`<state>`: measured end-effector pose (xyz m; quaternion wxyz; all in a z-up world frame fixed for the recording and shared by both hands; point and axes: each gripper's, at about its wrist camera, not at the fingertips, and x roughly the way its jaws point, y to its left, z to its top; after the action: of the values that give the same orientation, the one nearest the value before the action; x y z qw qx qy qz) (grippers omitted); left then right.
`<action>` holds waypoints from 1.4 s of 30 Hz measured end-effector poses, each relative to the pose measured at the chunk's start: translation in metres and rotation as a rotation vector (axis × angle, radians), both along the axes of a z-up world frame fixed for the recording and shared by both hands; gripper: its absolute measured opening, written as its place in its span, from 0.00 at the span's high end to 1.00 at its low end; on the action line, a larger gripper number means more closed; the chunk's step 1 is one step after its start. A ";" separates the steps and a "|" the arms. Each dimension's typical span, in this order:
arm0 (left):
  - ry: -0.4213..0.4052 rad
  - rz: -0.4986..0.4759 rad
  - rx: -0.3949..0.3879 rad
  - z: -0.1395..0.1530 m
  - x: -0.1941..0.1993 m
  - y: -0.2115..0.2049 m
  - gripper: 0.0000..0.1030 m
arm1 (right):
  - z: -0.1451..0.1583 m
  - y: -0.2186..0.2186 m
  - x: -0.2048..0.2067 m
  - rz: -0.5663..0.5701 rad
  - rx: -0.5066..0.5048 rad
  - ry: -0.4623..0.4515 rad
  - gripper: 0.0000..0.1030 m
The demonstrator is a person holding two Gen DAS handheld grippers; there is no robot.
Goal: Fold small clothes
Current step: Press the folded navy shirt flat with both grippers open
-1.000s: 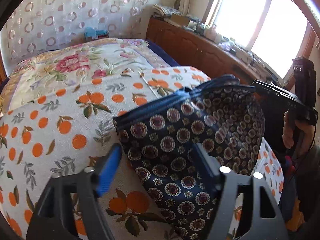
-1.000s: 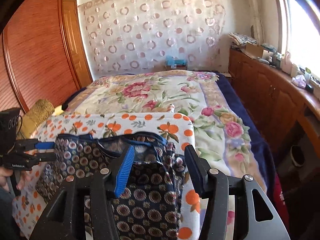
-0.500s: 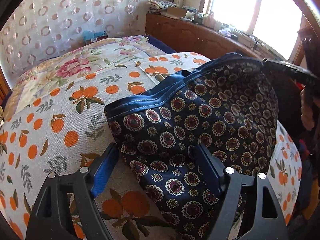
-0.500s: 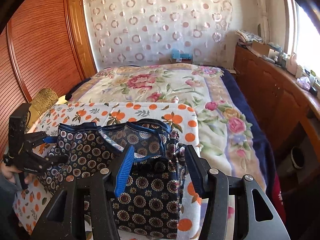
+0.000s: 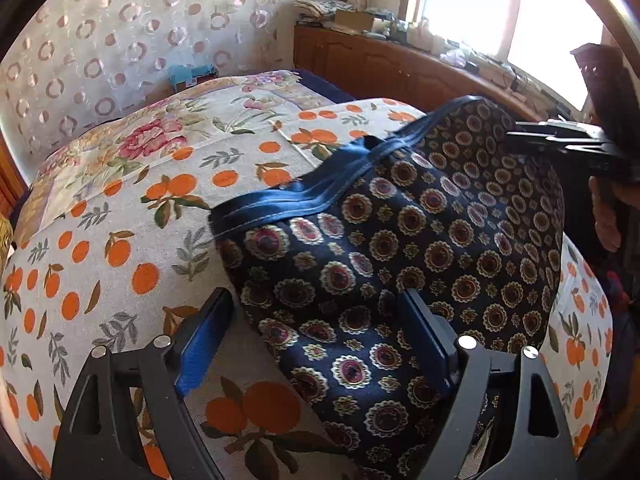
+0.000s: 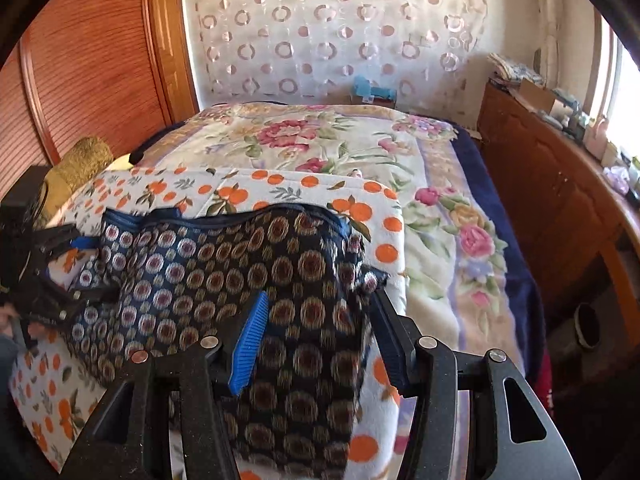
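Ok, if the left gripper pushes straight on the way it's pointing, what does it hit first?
Most likely the dark patterned garment, whose edge already lies between the open fingers of the left gripper; beyond it is the orange-print blanket. Depth is hard to judge.

The patterned garment (image 6: 280, 280) is running off the bottom edge in the right wrist view, a bit smeared too — can't tell where its hem ends. Clutter on the windowsill (image 5: 400, 28) is blowing out in glare — too small to identify.

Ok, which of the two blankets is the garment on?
The orange-print blanket, in front: the garment rests on it. The rose blanket lies behind, clear of it.
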<state>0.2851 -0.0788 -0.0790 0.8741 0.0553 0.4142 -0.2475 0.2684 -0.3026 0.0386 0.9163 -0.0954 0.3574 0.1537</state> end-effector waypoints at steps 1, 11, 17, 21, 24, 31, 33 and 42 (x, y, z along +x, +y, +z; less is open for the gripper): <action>0.001 0.004 -0.033 0.001 0.001 0.005 0.26 | 0.000 -0.001 0.007 -0.006 0.008 0.006 0.53; 0.067 0.080 -0.181 0.001 0.019 0.034 0.42 | -0.020 0.001 0.014 -0.040 -0.003 -0.016 0.93; 0.084 0.058 -0.181 0.009 0.032 0.028 0.53 | -0.029 0.001 0.016 -0.043 0.010 0.004 0.93; 0.097 0.038 -0.157 0.013 0.046 0.021 0.92 | -0.029 -0.001 0.017 -0.036 0.019 0.002 0.93; 0.022 0.040 -0.149 0.031 0.042 0.020 0.95 | -0.028 -0.004 0.016 -0.032 0.022 0.003 0.93; -0.015 0.081 -0.096 0.049 0.035 0.020 0.94 | -0.022 -0.007 0.009 -0.035 0.033 -0.014 0.93; 0.010 0.084 -0.101 0.046 0.029 0.026 0.75 | -0.016 -0.011 0.002 -0.041 0.049 -0.031 0.91; 0.036 0.038 -0.090 0.034 -0.007 0.028 0.28 | -0.010 -0.038 -0.065 -0.057 0.123 -0.031 0.58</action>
<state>0.2779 -0.0505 -0.0453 0.8726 0.0036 0.4195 -0.2502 0.2030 -0.3403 0.0286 0.9298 -0.0312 0.3357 0.1477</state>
